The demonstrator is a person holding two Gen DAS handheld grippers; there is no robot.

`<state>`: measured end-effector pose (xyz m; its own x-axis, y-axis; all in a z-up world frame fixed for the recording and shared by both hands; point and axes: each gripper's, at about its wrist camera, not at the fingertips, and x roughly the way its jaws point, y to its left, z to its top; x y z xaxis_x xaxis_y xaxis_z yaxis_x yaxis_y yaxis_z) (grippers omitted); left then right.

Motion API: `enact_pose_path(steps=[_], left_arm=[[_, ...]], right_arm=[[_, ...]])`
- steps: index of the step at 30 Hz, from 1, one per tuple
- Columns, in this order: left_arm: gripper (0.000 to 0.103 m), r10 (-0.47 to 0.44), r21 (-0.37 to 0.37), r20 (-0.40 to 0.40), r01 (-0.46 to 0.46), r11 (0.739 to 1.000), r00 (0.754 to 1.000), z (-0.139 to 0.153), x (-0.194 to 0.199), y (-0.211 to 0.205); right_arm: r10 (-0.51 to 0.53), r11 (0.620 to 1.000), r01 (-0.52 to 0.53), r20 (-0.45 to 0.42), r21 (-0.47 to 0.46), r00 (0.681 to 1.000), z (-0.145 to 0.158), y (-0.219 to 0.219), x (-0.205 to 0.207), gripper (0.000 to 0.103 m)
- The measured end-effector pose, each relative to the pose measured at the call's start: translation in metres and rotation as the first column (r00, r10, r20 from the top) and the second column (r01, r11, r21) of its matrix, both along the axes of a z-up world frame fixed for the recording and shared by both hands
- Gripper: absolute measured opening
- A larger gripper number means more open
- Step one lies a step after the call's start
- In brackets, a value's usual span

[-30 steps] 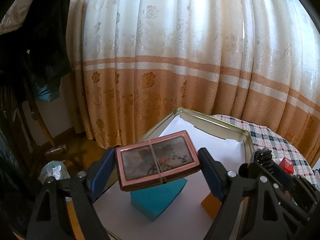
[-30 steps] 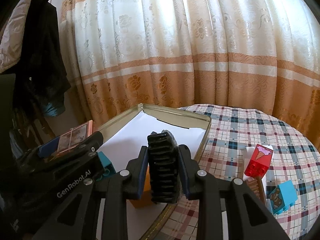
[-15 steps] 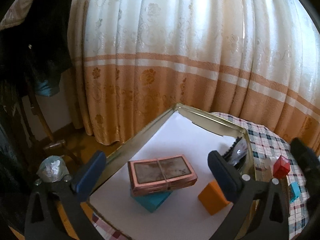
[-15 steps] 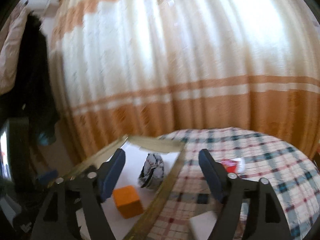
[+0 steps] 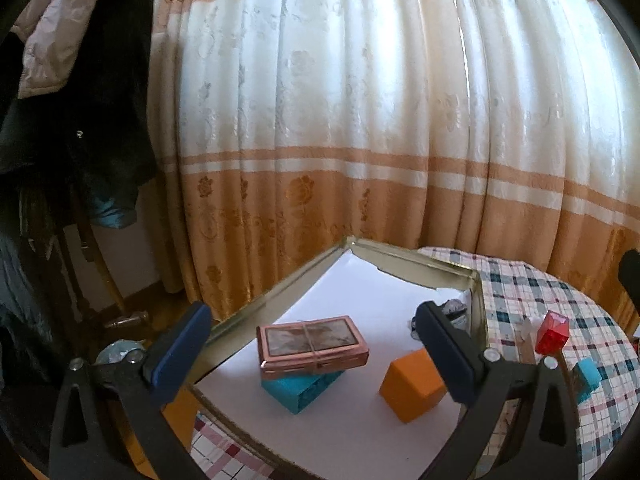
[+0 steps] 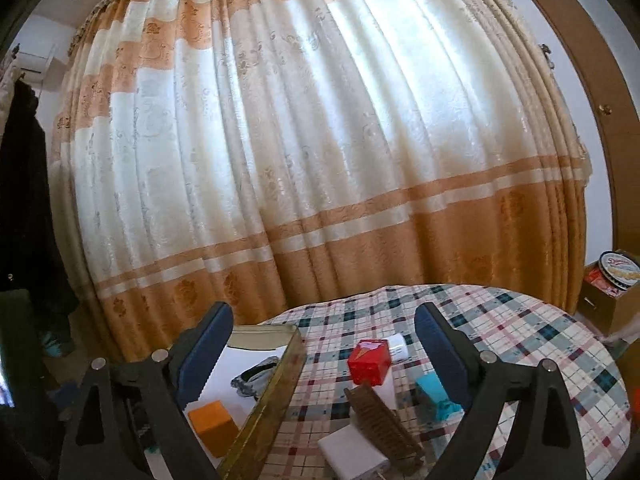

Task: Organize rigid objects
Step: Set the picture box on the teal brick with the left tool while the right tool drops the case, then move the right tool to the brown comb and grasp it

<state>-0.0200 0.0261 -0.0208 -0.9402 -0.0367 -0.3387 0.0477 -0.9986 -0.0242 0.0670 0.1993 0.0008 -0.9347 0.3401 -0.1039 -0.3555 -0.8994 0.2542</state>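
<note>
A pink-framed card pack (image 5: 312, 344), bound by a band, is lying atop a teal block (image 5: 300, 390) in the tray (image 5: 276, 292), at six o'clock. Left gripper (image 5: 316, 354) jaws are standing wide apart; right gripper (image 6: 324, 350) jaws have just been opening, holding nothing.

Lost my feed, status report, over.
Left gripper open, right gripper just opened, both empty. Card pack on teal box in tray. Nothing blocking red block.

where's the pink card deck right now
In the left wrist view the pink card deck lies inside the gold tray, stacked on the teal box, with the orange block to its right.
</note>
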Motion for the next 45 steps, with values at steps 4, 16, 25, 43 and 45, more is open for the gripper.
enact_pose_path(steps=[4,16,25,43,45], left_arm=[[0.103,-0.031,-0.01,0.008,0.031,0.999,0.999,0.0,0.006,0.005],[0.103,-0.04,-0.017,0.046,0.041,0.999,0.998,-0.003,0.007,0.012],[0.103,-0.089,-0.046,0.033,0.09,0.995,0.996,-0.003,0.014,0.024],[0.103,-0.283,-0.067,0.059,0.287,0.956,0.957,-0.002,0.036,0.059],[0.103,-0.309,-0.056,0.08,0.314,0.948,0.948,-0.003,0.038,0.062]], right_arm=[[-0.04,0.997,0.042,0.031,-0.062,0.999,-0.004,0.015,0.0,0.094],[-0.135,0.987,0.139,0.058,-0.082,0.989,-0.006,0.053,0.019,0.094],[-0.214,0.972,0.223,0.114,-0.071,0.97,-0.006,0.086,0.035,0.094],[-0.044,0.993,0.071,0.262,-0.094,0.964,-0.016,0.104,0.027,0.093],[0.003,0.996,0.022,0.28,-0.087,0.96,-0.017,0.098,0.022,0.089]])
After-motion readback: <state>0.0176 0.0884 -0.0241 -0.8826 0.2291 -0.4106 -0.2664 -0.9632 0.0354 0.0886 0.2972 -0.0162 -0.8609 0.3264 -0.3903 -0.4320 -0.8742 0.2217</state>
